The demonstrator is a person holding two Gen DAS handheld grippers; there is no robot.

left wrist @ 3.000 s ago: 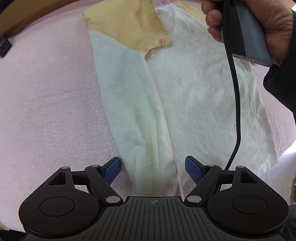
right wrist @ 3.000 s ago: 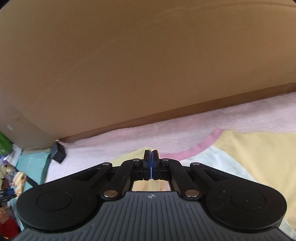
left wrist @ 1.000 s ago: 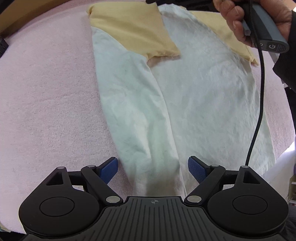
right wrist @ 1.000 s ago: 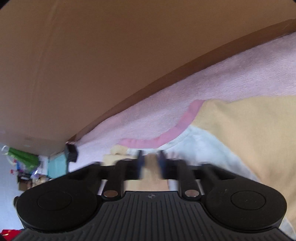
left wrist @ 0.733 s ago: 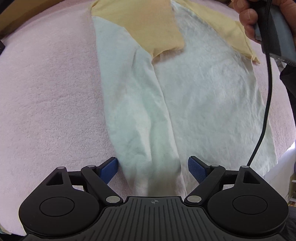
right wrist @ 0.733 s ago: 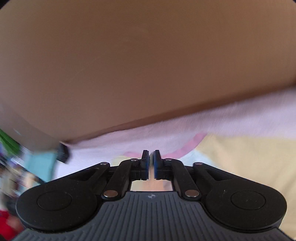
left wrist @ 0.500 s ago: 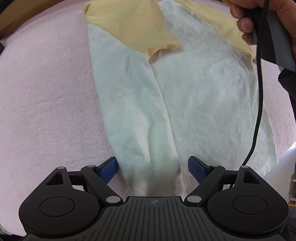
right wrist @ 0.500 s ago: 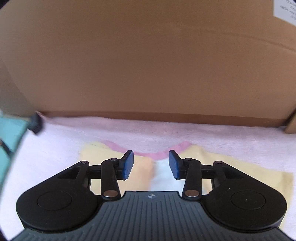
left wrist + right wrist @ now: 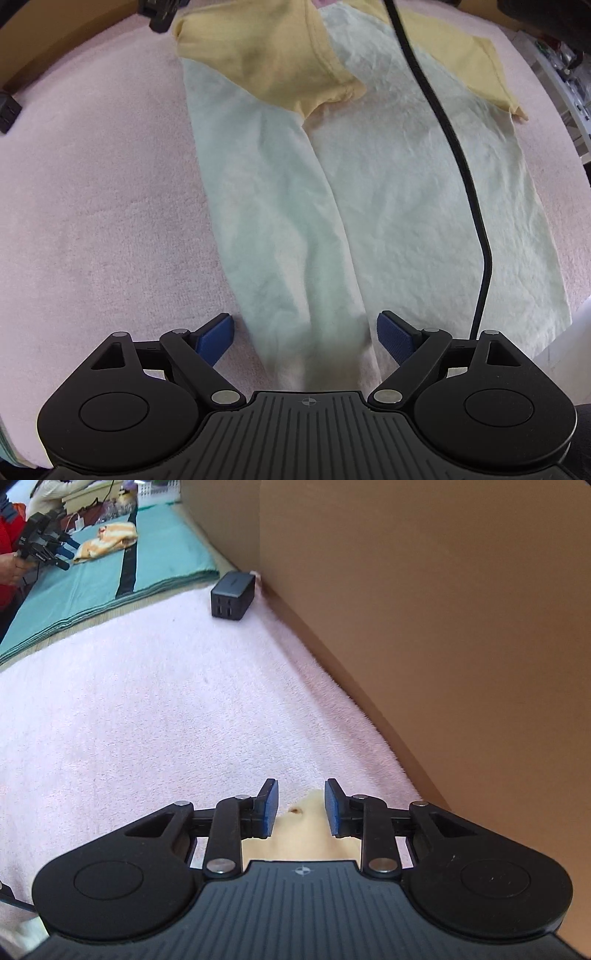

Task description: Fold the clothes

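Your left gripper [image 9: 306, 334] is spread wide over the bottom end of the shirt [image 9: 388, 177], pinching nothing. The white and yellow shirt lies flat on the pink towel [image 9: 103, 206]. Your right gripper [image 9: 300, 806] has just been closing; it stands partly apart over a yellow bit of cloth, not pressing it. No writing can be read.

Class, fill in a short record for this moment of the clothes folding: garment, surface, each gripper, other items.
garment: white shirt with yellow sleeves, left side folded inward
surface: pink towel
left gripper: open, straddling the shirt's bottom edge
right gripper: open, jaws just closing further, yellow cloth between them, not pinched
other items: black charger, cardboard wall, black cable
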